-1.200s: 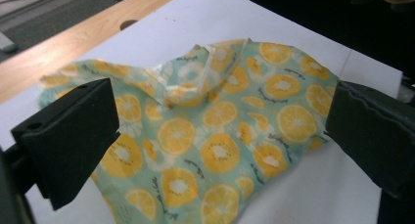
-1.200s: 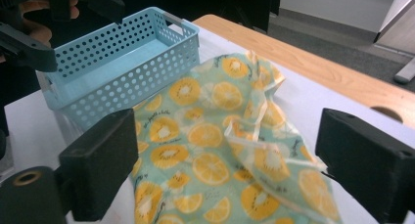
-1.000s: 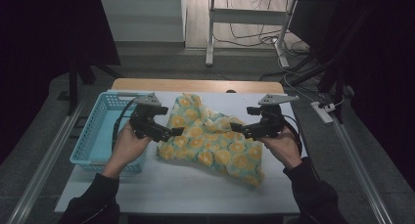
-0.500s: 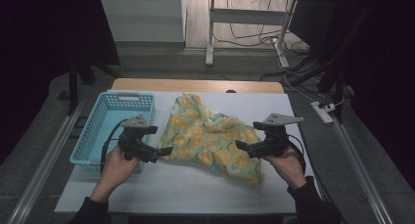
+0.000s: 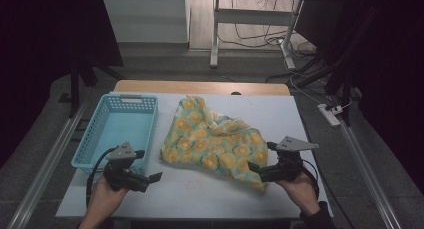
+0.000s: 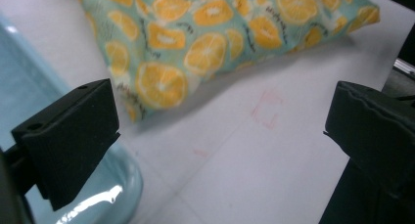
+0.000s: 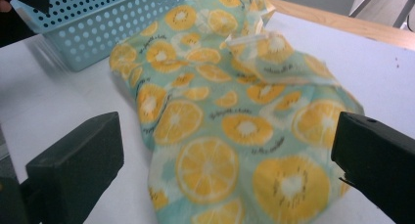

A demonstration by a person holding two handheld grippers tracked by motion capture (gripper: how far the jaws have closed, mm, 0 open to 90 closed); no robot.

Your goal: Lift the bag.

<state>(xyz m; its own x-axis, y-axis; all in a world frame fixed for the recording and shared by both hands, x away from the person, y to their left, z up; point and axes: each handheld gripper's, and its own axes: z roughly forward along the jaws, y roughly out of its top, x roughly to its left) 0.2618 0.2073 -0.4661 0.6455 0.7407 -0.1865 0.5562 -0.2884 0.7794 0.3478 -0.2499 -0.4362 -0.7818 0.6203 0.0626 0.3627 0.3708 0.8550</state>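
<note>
Cloth (image 5: 215, 141) printed with orange slices on pale green lies crumpled on the white surface (image 5: 280, 114), just right of the blue basket (image 5: 120, 126), and its folds hide how many layers it has; small writing between the slices is too blurred to read in either gripper view. In the left gripper view the cloth's upper part is cut off by the frame edge, and a faint red mark on the surface beside it cannot be made out. The basket is a perforated plastic tray whose floor looks bare in the high view, though its near end is partly covered by the left gripper (image 5: 152, 178). That gripper sits at the surface's front left, beside the basket's near corner, its fingers (image 6: 68, 136) spread wide and released, with the cloth's near left corner lying ahead of them and apart from them. The right gripper (image 5: 255, 169) is at the front right, its fingers (image 7: 78, 160) also spread wide and gripping nothing; the cloth's near right corner lies low between and ahead of them, but whether fabric touches either finger cannot be told.
</note>
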